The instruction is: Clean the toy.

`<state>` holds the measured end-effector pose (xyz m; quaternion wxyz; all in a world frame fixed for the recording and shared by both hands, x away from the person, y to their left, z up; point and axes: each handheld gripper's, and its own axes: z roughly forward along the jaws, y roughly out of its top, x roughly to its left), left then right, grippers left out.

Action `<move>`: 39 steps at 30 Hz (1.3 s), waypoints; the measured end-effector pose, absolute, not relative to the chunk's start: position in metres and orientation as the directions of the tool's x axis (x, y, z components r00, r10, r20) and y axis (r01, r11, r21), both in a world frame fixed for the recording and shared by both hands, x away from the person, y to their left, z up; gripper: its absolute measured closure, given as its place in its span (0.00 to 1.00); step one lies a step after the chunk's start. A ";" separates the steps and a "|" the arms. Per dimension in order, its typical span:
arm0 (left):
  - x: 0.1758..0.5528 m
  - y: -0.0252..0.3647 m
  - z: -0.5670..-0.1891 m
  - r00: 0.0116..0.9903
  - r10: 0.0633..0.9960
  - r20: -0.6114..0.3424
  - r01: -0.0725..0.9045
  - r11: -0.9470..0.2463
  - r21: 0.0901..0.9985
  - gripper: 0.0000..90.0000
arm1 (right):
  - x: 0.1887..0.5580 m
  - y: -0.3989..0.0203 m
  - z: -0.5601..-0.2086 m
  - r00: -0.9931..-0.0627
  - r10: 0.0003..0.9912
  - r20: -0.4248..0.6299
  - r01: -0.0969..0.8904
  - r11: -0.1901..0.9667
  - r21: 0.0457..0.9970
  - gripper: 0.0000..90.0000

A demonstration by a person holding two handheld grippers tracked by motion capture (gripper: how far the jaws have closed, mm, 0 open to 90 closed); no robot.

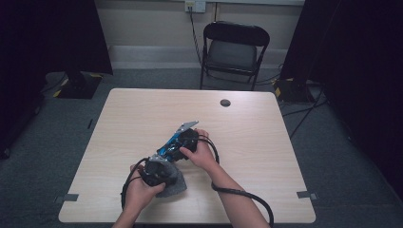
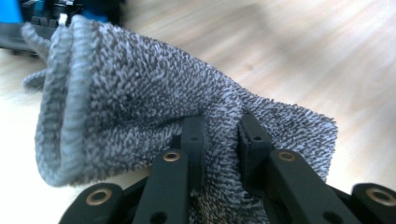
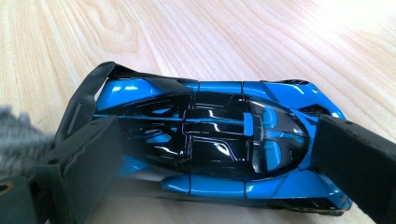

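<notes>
A blue and black toy car (image 3: 210,140) lies on the wooden table (image 1: 256,142), lengthwise between the jaws of my right gripper (image 3: 224,158). One pad presses against its tail and the other against its nose, so the gripper is shut on it. In the high view the car (image 1: 166,151) sits just left of the right gripper (image 1: 184,141). My left gripper (image 2: 222,135) is shut on a grey terry cloth (image 2: 140,93), which bunches up over the jaws. From above, the cloth (image 1: 175,186) spreads on the table beside the left gripper (image 1: 156,172), right next to the car's tail.
A black folding chair (image 1: 235,50) stands beyond the far edge of the table. A round cable hole (image 1: 225,102) sits near the far middle. The right gripper's black cable (image 1: 247,195) loops along the forearm. Dark curtains flank both sides.
</notes>
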<state>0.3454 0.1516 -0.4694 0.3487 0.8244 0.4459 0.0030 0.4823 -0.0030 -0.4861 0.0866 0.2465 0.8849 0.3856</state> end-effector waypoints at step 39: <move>0.344 0.200 -0.430 0.621 0.713 -0.326 0.714 -0.343 0.610 0.84 | 0.481 -0.003 -0.486 -0.860 0.508 0.035 0.371 0.577 0.728 0.01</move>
